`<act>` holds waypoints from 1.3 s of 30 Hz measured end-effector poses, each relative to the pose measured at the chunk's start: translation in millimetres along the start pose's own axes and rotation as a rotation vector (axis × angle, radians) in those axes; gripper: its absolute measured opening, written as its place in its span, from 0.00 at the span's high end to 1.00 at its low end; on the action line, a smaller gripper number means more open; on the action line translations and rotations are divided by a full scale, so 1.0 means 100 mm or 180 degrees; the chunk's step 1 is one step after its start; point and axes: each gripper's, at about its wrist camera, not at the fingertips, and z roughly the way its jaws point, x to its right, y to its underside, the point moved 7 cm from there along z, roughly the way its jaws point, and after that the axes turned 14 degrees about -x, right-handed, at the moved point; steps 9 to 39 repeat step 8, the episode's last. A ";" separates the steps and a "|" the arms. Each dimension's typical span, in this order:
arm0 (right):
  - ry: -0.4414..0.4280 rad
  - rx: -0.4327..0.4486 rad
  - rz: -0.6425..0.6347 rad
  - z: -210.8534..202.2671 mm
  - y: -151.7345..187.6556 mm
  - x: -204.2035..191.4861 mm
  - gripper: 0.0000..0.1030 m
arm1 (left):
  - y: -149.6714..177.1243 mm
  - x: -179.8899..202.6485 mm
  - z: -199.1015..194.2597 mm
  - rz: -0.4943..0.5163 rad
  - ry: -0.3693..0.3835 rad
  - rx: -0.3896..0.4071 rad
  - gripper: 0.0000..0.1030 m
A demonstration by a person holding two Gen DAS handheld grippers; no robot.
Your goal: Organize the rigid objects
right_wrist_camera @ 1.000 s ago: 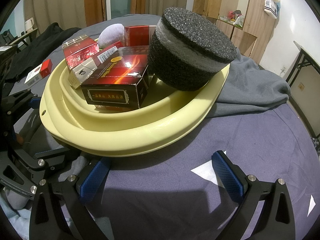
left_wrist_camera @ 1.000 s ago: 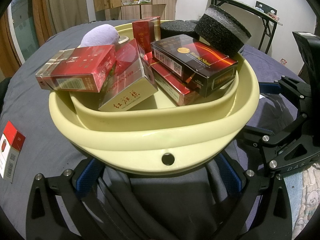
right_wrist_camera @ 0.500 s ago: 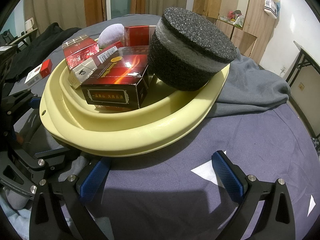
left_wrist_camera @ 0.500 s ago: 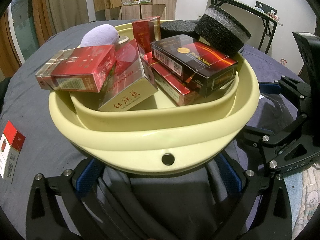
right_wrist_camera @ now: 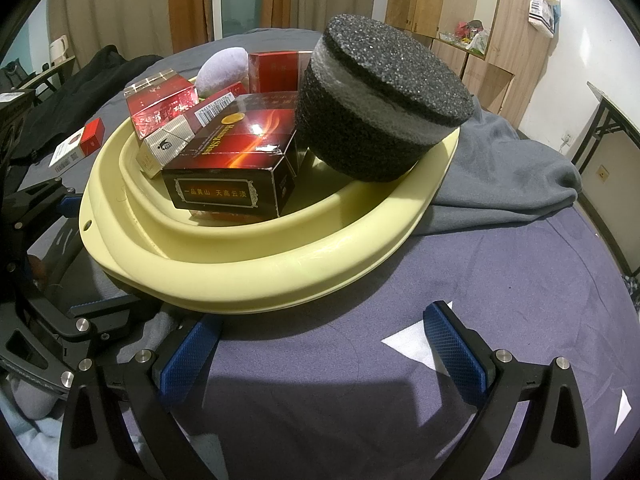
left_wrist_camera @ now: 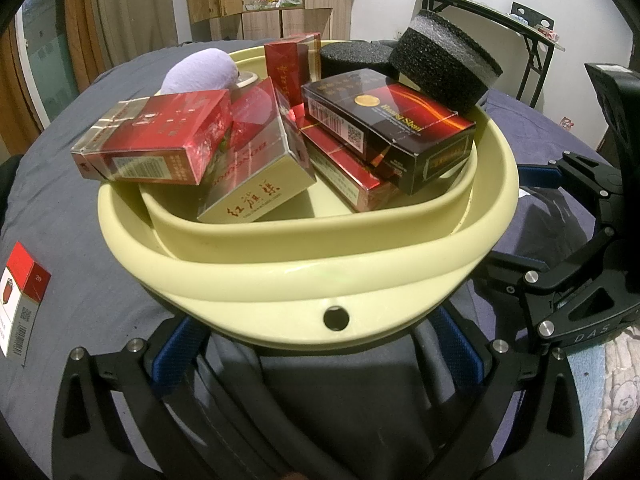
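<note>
1. Nothing has moved since the earlier frames: both claws and the pale yellow plastic basin point(left_wrist_camera: 280, 280) sit as they did a second ago.
2. The left claw point(left_wrist_camera: 316, 344) has its blue-padded fingers spread apart, one either side of the basin's near rim, below the small round hole; whether the pads touch the rim cannot be told.
3. The right claw point(right_wrist_camera: 320, 340) is also spread wide, holding nothing, over the dark purple-blue cloth point(right_wrist_camera: 460, 280) at about 6 o'clock of the basin in the right wrist view.
4. The basin rests on that cloth and is piled with rigid items.
5. A dark brown-and-red rectangular carton point(left_wrist_camera: 384, 128) lies tilted across red packs at the middle.
6. A red cellophane-wrapped cigarette pack point(left_wrist_camera: 156, 140) leans over the rim at 9 o'clock in the left wrist view.
7. A black round foam block with a grey band point(right_wrist_camera: 380, 104) leans on the rim at 2 o'clock in the right wrist view.
8. A red-and-white cigarette pack point(left_wrist_camera: 20, 300) lies on the cloth outside the basin, well apart, at 8 o'clock.
</note>
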 end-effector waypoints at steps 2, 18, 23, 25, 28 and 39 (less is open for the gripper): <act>0.0001 0.0000 0.0000 0.00 0.00 0.00 0.00 | 0.00 0.00 0.00 0.0000 0.0000 0.0000 0.00; 0.0002 0.0000 -0.0001 0.00 0.00 0.00 0.00 | 0.00 0.00 0.00 -0.0001 0.0002 -0.0002 0.00; 0.0002 0.0000 -0.0001 0.00 0.00 0.00 0.00 | 0.00 0.00 0.00 -0.0001 0.0002 -0.0002 0.00; 0.0002 0.0000 -0.0001 0.00 0.00 0.00 0.00 | 0.00 0.00 0.00 -0.0001 0.0002 -0.0002 0.00; 0.0002 0.0000 -0.0001 0.00 0.00 0.00 0.00 | 0.00 0.00 0.00 -0.0001 0.0002 -0.0002 0.00; 0.0002 0.0000 -0.0001 0.00 0.00 0.00 0.00 | 0.00 0.00 0.00 -0.0001 0.0002 -0.0002 0.00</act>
